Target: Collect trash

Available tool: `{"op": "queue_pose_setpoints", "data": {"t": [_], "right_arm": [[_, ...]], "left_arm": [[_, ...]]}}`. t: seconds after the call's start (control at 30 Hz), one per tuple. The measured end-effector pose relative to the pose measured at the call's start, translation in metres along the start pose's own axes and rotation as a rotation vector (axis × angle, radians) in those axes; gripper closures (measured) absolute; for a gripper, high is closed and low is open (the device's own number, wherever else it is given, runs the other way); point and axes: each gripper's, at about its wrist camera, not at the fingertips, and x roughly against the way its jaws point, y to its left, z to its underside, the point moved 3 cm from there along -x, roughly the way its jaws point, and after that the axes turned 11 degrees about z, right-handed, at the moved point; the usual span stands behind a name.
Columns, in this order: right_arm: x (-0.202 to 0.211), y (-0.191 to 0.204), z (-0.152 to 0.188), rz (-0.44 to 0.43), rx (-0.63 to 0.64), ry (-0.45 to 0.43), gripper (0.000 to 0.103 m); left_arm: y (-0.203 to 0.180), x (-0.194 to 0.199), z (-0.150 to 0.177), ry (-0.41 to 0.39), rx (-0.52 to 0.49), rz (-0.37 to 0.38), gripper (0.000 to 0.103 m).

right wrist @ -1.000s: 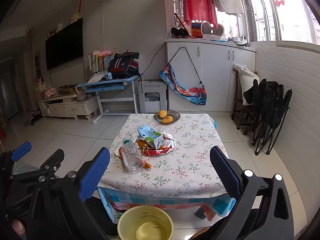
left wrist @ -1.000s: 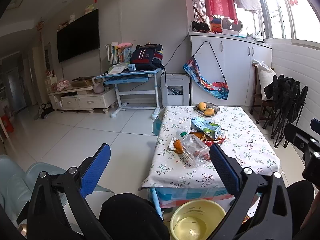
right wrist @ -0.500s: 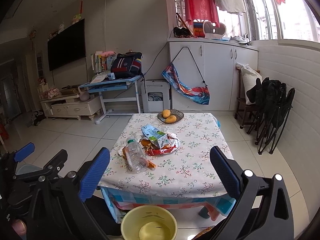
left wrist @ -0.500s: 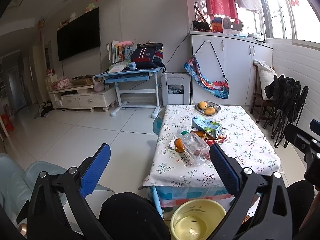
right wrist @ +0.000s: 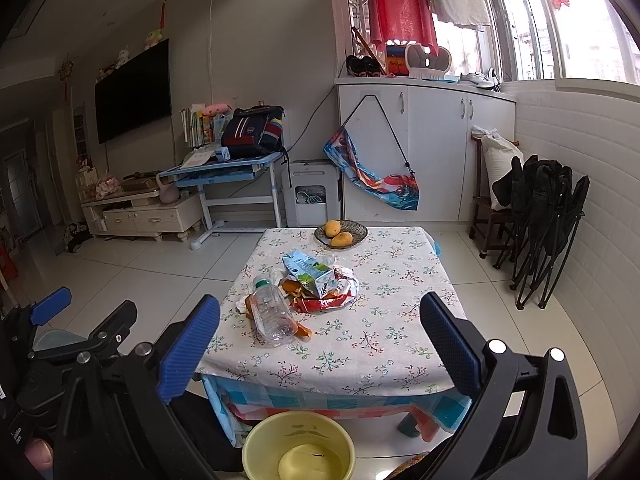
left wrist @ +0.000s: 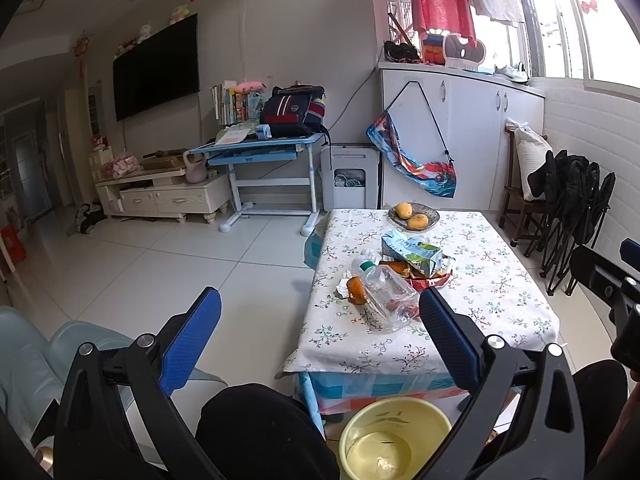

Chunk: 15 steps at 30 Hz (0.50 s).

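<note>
A heap of trash lies mid-table: a clear plastic bottle (right wrist: 272,314) on its side, a crumpled blue-green carton (right wrist: 310,272), a red wrapper (right wrist: 324,302) and orange peels (left wrist: 356,290). The bottle (left wrist: 386,294) and carton (left wrist: 412,250) show in the left wrist view too. A yellow bin (right wrist: 298,446) stands on the floor below the table's near edge, also seen as the bin (left wrist: 396,436) from the left. My left gripper (left wrist: 320,336) and right gripper (right wrist: 320,336) are both open and empty, held short of the table.
The low table (right wrist: 376,356) wears a floral cloth; a dish with two mangoes (right wrist: 340,234) sits at its far side. Folded black chairs (right wrist: 548,220) lean on the right wall. A blue desk (right wrist: 224,172) and TV cabinet (right wrist: 140,214) stand beyond open tiled floor.
Both grippers have drifted slightly nearer the table, so it looks a little larger. Both stay open and nothing on the table has moved.
</note>
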Motion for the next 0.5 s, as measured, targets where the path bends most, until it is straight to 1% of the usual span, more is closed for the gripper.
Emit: {"op": "queue_pose_setpoints", "data": {"t": [0.3, 0.4, 0.5], "right_arm": [[-0.005, -0.009, 0.001, -0.003, -0.013, -0.010, 0.007], [-0.015, -0.017, 0.004, -0.020, -0.029, 0.001, 0.007], [-0.028, -0.025, 0.007, -0.033, -0.036, 0.012, 0.007]], "left_arm": [[-0.005, -0.006, 0.001, 0.006, -0.004, 0.004, 0.007], [-0.006, -0.015, 0.001, 0.019, 0.004, 0.010, 0.007], [-0.002, -0.027, 0.000, 0.035, 0.024, 0.032, 0.007]]}}
